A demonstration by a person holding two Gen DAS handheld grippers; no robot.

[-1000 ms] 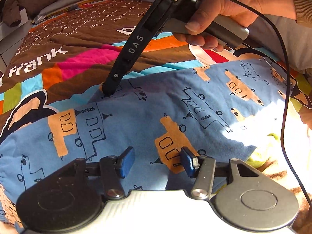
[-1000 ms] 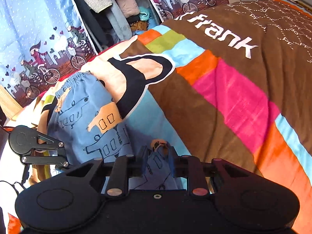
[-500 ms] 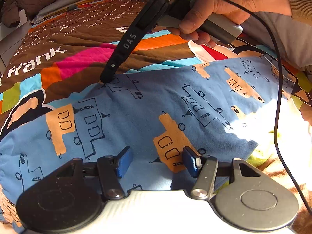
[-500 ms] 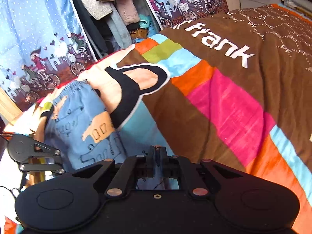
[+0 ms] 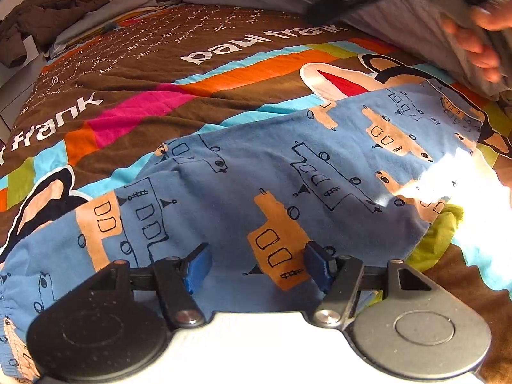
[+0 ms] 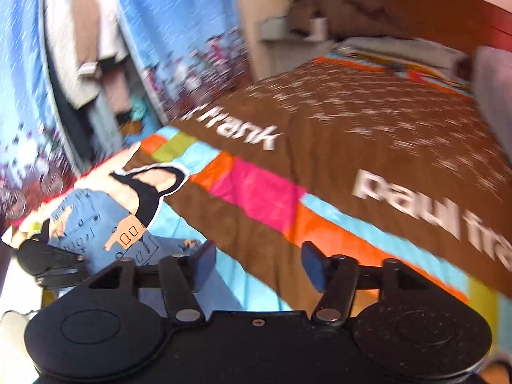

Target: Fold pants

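Observation:
The blue pants (image 5: 262, 172) with orange truck prints lie flat across the bedspread (image 5: 153, 73), spread from left to right. My left gripper (image 5: 257, 265) is open and empty, low over the near edge of the pants. My right gripper (image 6: 256, 264) is open and empty, lifted above the bedspread (image 6: 368, 134) beyond the pants' far edge. The pants show at lower left in the right wrist view (image 6: 96, 224), which is blurred. The right gripper also shows at the top right of the left wrist view (image 5: 339, 3), held in a hand.
The bed carries a brown spread with coloured stripes and white lettering. A pillow and brown clothes (image 5: 41, 22) lie at its head. A blue patterned curtain (image 6: 25, 73) and hanging clothes (image 6: 86, 41) stand beside the bed. Bright sunlight (image 5: 473, 192) falls on the right.
My right gripper let go of the pants' far edge, opened and lifted away up and to the right. The pants now lie flat. My left gripper stayed open in place.

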